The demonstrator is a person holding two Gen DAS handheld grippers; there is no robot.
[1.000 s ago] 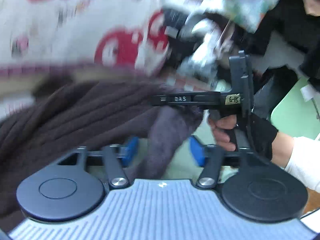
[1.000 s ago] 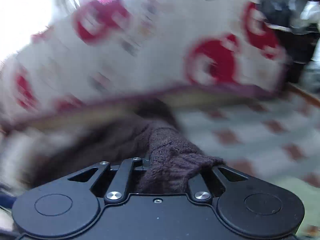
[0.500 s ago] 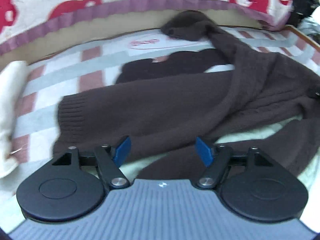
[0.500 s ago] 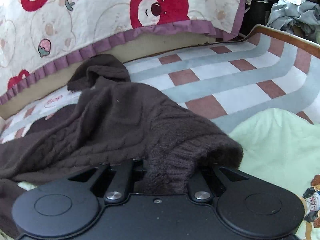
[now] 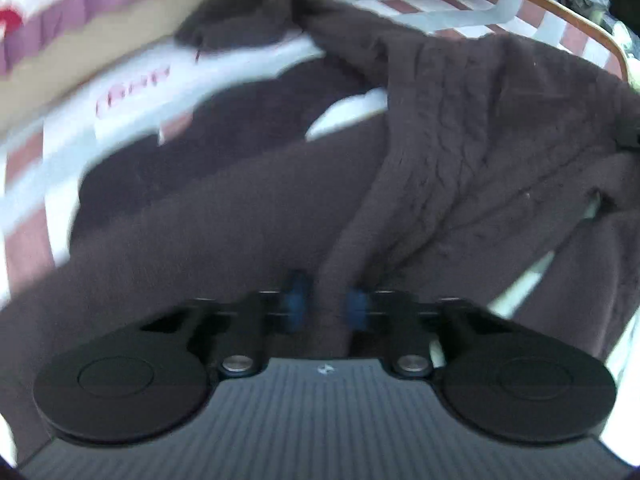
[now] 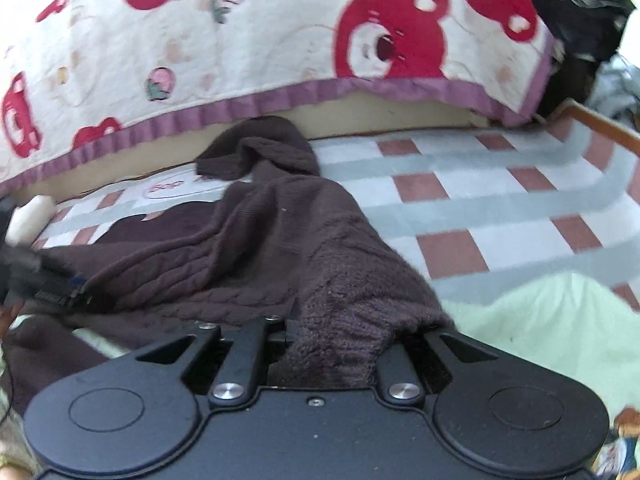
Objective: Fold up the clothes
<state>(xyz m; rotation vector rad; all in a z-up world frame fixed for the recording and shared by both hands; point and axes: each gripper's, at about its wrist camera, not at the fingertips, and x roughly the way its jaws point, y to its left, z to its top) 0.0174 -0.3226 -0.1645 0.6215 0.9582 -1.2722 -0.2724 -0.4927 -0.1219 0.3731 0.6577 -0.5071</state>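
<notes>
A dark brown knitted sweater (image 5: 460, 128) lies spread on the checked bed sheet (image 5: 24, 216). In the left wrist view my left gripper (image 5: 326, 304) is shut on a fold of the sweater, its blue pads (image 5: 295, 300) pressed against the knit. In the right wrist view the sweater (image 6: 272, 248) runs from a sleeve near the blanket down to my right gripper (image 6: 340, 344), which is shut on a ribbed edge of it; the cloth hides the fingertips. The left gripper (image 6: 52, 284) shows blurred at the far left, on the sweater.
A cream blanket with red bears and a purple border (image 6: 280, 40) hangs over the far side of the bed. A pale green cloth (image 6: 540, 320) lies at the right under the sweater. A wooden bed edge (image 6: 600, 124) and piled dark clothes (image 6: 580, 20) are at the far right.
My left gripper was open over the sweater half a second ago and has now closed on a fold of it. My right gripper keeps its hold and has shifted slightly.
</notes>
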